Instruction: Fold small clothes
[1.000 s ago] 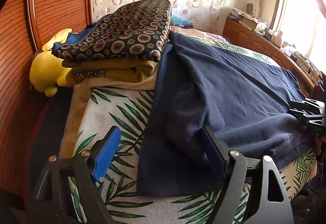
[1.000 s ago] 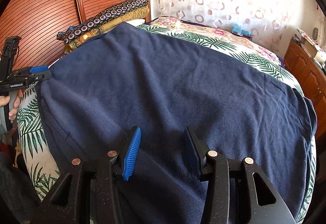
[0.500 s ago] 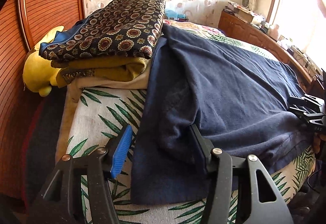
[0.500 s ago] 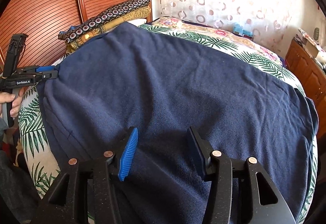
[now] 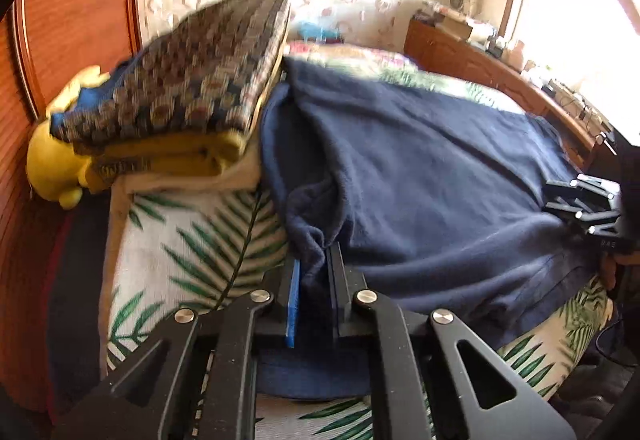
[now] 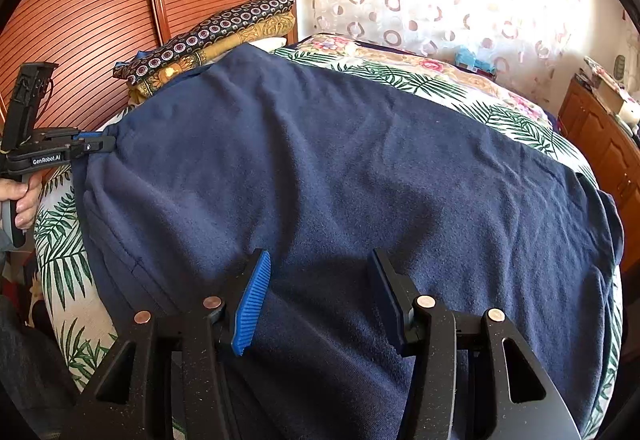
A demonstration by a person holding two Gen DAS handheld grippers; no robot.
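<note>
Since a second ago, the left gripper (image 5: pixel 314 280) has just been closing, and its jaws now pinch a bunched fold at the near corner of the navy garment (image 6: pixel 340 180), where before they stood wide apart around flat cloth. Largest in view is the bed (image 6: pixel 460 96), covered in a palm-leaf print sheet, running from 6 o'clock up toward 1 o'clock in the right wrist view. Spread across most of it lies the navy garment, reaching from 9 o'clock to 3 o'clock. Behind the bed stands a reddish slatted wooden headboard (image 6: pixel 100 8) at 10 o'clock. On the bed at 11 o'clock sits a stack of folded patterned cloths (image 6: pixel 216 36), touching the garment's far edge. Beside that stack, seen from the left wrist at 9 o'clock, is a yellow plush toy (image 5: pixel 52 160). At 6 o'clock the right gripper (image 6: pixel 320 280) rests over the garment with its jaws apart, cloth lying between them but not clamped. At 9 o'clock a hand (image 6: pixel 24 196) grips the left gripper's handle.
</note>
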